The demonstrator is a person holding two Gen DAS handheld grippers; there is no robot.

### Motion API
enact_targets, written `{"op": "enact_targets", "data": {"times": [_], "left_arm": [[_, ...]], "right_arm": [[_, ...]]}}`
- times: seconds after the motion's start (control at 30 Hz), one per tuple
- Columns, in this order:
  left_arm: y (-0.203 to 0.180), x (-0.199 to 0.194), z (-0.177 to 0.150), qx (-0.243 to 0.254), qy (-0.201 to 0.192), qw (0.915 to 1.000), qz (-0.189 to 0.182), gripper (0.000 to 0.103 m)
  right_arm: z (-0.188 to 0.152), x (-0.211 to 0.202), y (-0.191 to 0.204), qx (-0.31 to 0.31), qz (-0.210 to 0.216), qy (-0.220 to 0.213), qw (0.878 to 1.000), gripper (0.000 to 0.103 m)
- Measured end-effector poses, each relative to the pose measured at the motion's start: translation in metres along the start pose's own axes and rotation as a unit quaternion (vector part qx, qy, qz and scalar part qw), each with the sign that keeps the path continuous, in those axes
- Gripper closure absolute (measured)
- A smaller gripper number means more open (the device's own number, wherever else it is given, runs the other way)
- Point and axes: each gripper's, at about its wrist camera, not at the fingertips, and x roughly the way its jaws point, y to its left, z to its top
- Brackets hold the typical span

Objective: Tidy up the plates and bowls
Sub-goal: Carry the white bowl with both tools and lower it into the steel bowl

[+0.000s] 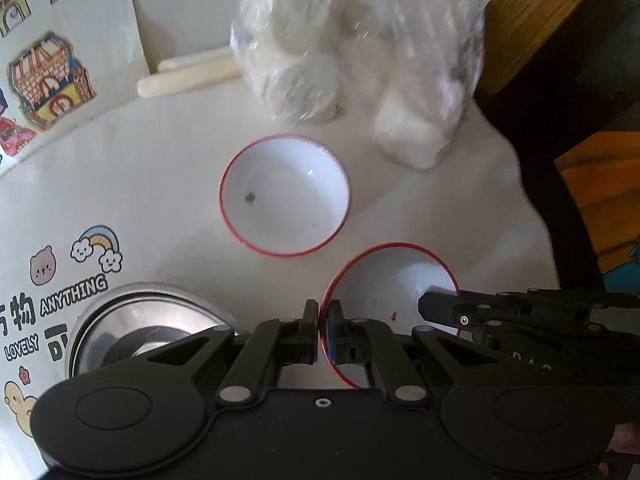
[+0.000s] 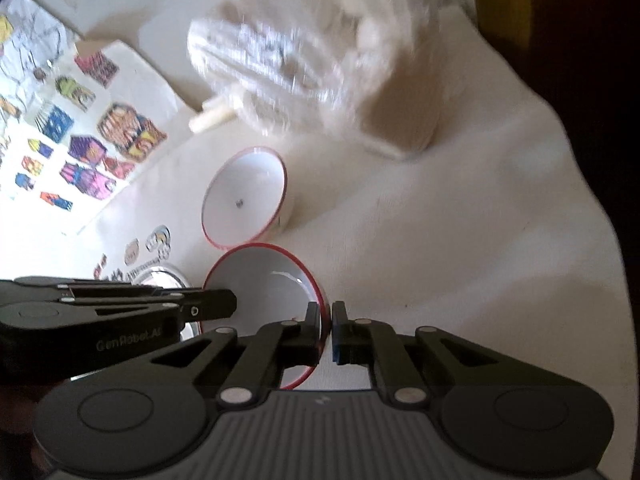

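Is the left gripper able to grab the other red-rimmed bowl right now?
Probably not yet. The left gripper is shut on the near bowl, as is the right gripper. The far bowl sits uncovered, nothing blocking it.

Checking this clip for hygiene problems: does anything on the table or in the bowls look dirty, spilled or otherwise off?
Yes. The far bowl has a small dark speck inside it, left of centre; what it is cannot be told. The near bowl, pinched at opposite rims by the left gripper and right gripper, shows a tiny red fleck inside. Nothing spilled.
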Motion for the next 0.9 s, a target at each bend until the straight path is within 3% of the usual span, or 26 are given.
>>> {"op": "enact_targets", "data": {"times": [0.33, 0.9], "left_arm": [[-0.032, -0.024, -0.005, 0.001, -0.01, 0.9993, -0.035, 0.099], [-0.067, -0.01, -0.05, 0.03, 0.049, 0.9962, -0.065, 0.099]], "right_arm": [[-0.006, -0.049, -0.02, -0.007, 0.006, -0.017, 1.0, 0.096], [-0.063, -0.073, -0.052, 0.01, 0.006, 0.028, 1.0, 0.096]]}}
